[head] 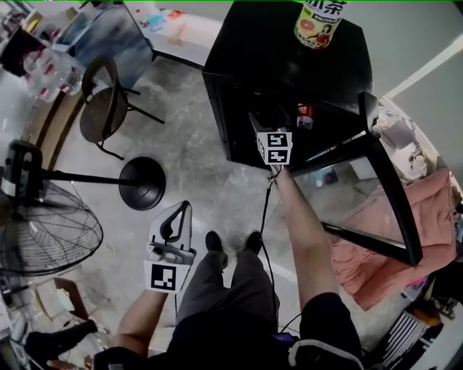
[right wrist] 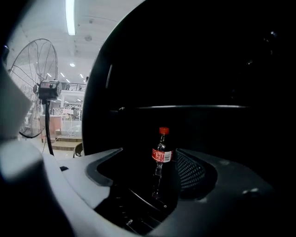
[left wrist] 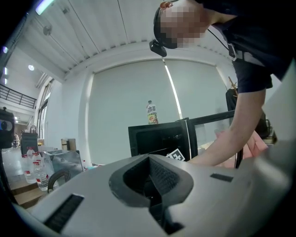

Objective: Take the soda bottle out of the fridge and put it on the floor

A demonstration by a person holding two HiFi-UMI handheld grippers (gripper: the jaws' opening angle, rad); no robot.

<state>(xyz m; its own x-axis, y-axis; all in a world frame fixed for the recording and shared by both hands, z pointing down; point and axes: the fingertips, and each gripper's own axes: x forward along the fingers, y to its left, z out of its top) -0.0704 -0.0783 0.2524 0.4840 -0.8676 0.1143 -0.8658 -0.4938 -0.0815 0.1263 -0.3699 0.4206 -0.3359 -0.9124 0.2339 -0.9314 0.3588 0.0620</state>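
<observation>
**Right gripper inside fridge, jaws open round the bottle; left closed and empty**

Scene: grey stone-look floor (head: 188, 166), small black fridge (head: 289, 79) with its glass door (head: 383, 195) swung wide open.

- right gripper (right wrist: 148, 159): jaws apart and reaching into the dark fridge interior. The head view shows its marker cube at the fridge opening (head: 264, 130), arm stretched out behind it.
- soda bottle (right wrist: 162, 155): red cap, red label, dark contents. It stands upright inside the fridge, framed in the gap between the right jaws. No pad contact visible, so not clamped. Can't tell how deep into the gap it sits. From the head view it's on the shelf just right of the gripper (head: 304, 114).
- left gripper (left wrist: 149, 159): jaws together, nothing between them. It's held low by the person's left leg (head: 173, 224), well apart from the fridge, and its camera looks back at the fridge front.
- tea bottle (head: 318, 22): yellow-green label, stands on top of the fridge; also in the left gripper view (left wrist: 151, 113).
- Around: black chair (head: 105, 108) and round stand base (head: 142, 183) left of the fridge, floor fan (head: 43, 231) at far left, pink cloth (head: 405, 224) under and behind the open door.
</observation>
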